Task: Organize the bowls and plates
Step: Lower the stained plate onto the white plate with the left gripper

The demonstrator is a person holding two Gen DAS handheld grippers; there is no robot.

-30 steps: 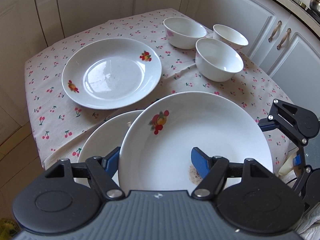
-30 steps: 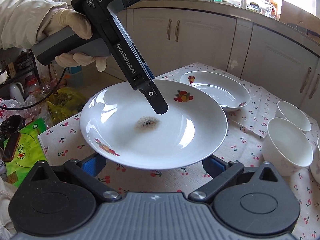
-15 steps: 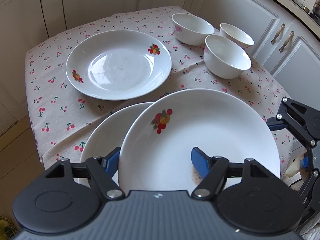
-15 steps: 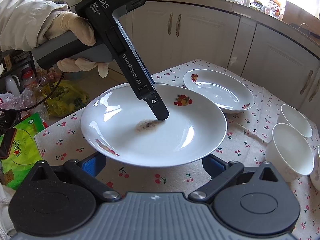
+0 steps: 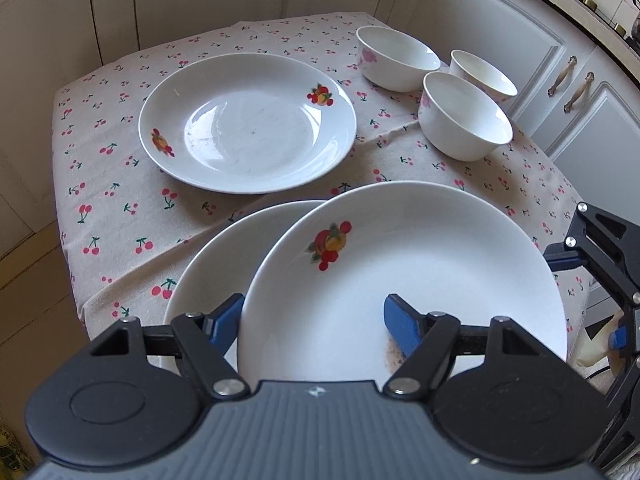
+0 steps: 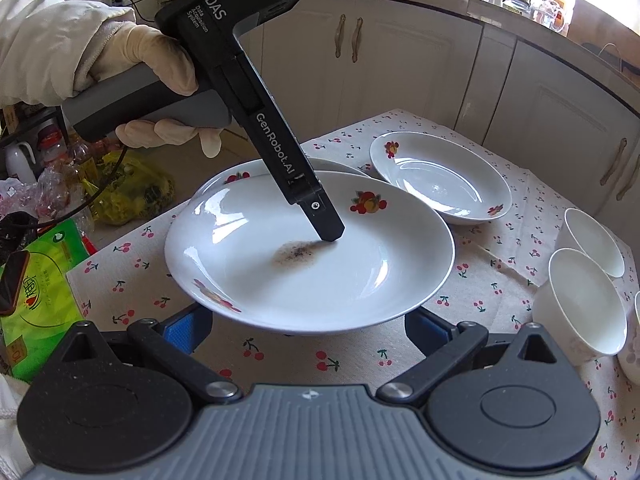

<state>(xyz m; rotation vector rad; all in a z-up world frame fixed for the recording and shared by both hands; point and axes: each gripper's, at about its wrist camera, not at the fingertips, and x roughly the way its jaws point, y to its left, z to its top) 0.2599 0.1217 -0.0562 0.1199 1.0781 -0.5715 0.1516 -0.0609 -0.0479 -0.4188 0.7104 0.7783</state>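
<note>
Right now we have the top plate (image 5: 404,280) caught by its near rim in our left gripper (image 5: 314,322): one blue pad (image 5: 400,328) lies inside the plate on its white face, beside a brown smear of residue, and the other pad sits under the rim on the far side. Those jaws are easing apart, with the rim between them, and we cannot tell from either view whether the pads are pressing on it. From the right wrist view the same plate (image 6: 310,248) lies over a second plate (image 6: 256,170), of which only a sliver shows behind it; both rest near the edge of the cherry-print tablecloth (image 6: 472,280). A gloved hand (image 6: 156,68) grips the handle of the left tool. Our right gripper (image 6: 298,330) stands wide, its blue pads spread to either side of the plate's near edge and low beside it, touching nothing that we can see. A third plate (image 5: 248,124) lies by itself farther along the table, well apart from the stacked pair. Three white bowls (image 5: 464,116) cluster together at the far right corner, upright and close beside one another.
</note>
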